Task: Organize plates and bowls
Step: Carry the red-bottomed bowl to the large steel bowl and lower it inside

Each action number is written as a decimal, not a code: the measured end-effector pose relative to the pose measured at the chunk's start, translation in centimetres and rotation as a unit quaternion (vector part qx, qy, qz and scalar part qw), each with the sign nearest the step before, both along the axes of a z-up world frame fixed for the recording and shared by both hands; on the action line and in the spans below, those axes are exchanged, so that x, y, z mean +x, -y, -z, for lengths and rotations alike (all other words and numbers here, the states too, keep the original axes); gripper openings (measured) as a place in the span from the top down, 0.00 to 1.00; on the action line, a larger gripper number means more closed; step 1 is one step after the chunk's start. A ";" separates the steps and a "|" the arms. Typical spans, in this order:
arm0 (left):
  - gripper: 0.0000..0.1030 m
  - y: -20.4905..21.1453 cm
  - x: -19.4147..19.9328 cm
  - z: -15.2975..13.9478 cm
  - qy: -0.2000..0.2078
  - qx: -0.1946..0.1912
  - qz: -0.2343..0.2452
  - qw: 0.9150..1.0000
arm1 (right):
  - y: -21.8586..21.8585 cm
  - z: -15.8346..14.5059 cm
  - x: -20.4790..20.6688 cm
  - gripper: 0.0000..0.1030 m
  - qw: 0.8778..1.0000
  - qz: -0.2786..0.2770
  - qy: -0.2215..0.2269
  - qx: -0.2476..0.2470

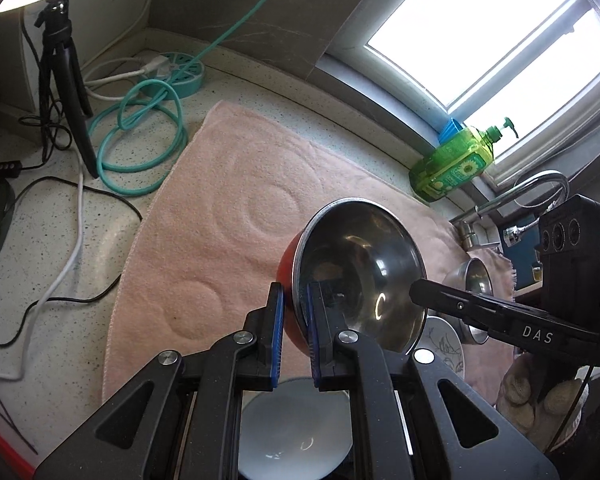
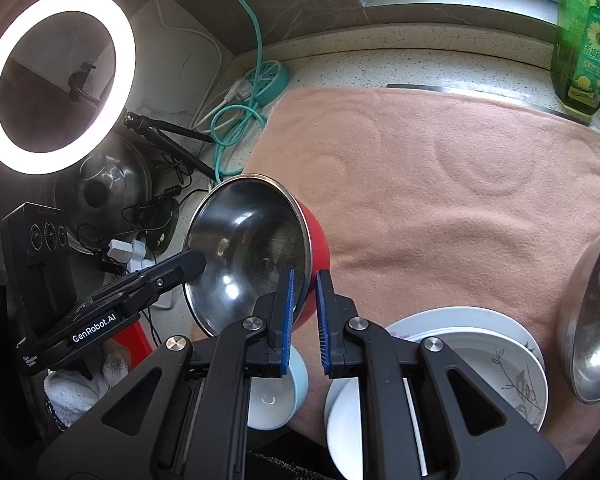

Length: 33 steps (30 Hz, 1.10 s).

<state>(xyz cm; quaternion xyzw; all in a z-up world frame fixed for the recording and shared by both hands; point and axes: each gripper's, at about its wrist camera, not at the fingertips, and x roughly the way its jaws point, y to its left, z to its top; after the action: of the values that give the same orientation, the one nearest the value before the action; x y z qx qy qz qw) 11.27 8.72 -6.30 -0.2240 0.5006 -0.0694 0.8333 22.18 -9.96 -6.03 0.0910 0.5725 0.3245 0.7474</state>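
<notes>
A red bowl with a steel inside (image 1: 360,264) (image 2: 244,240) hangs tilted above the pink towel (image 1: 220,208), held from both sides. My left gripper (image 1: 294,320) is shut on its near rim, blue pads on either side of the wall. My right gripper (image 2: 305,312) is shut on the opposite rim. Each gripper also shows in the other's view: the right gripper (image 1: 418,290) and the left gripper (image 2: 196,262). Below lie a pale blue bowl (image 2: 276,400) (image 1: 292,432), leaf-patterned plates (image 2: 500,368), a white plate (image 2: 344,420) and a steel bowl (image 2: 592,320) (image 1: 476,276).
A green soap bottle (image 1: 452,164) (image 2: 584,52) stands by the window sill, with a tap (image 1: 536,188) beside it. A ring light (image 2: 56,80), a tripod (image 1: 64,92), a teal cable (image 1: 140,132) and a pot lid (image 2: 108,188) crowd the counter's left end.
</notes>
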 end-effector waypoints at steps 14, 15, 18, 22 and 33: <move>0.91 9.1 2.0 -2.1 0.030 -0.004 0.075 0.997 | 10.5 -1.7 -0.7 0.89 0.997 0.075 0.018 -0.005; 0.91 9.7 2.1 -2.2 0.032 -0.005 0.079 0.996 | 11.2 -1.7 -0.7 0.89 0.997 0.080 0.018 -0.006; 0.91 11.4 2.4 -2.3 0.034 -0.008 0.089 0.995 | 13.2 -1.8 -0.8 0.89 0.995 0.093 0.019 -0.008; 0.91 13.6 2.7 -2.3 0.034 -0.008 0.104 0.994 | 15.6 -1.9 -0.9 0.89 0.994 0.107 0.021 -0.009; 0.91 19.6 4.2 -2.4 0.038 -0.010 0.146 0.989 | 21.8 -1.9 -0.9 0.89 0.988 0.150 0.026 -0.019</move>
<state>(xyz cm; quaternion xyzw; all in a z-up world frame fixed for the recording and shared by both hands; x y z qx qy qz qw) 15.50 -10.86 -3.95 -0.1543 0.4955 -0.2039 0.8301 21.27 -31.80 -4.15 0.1535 0.5389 0.2000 0.8037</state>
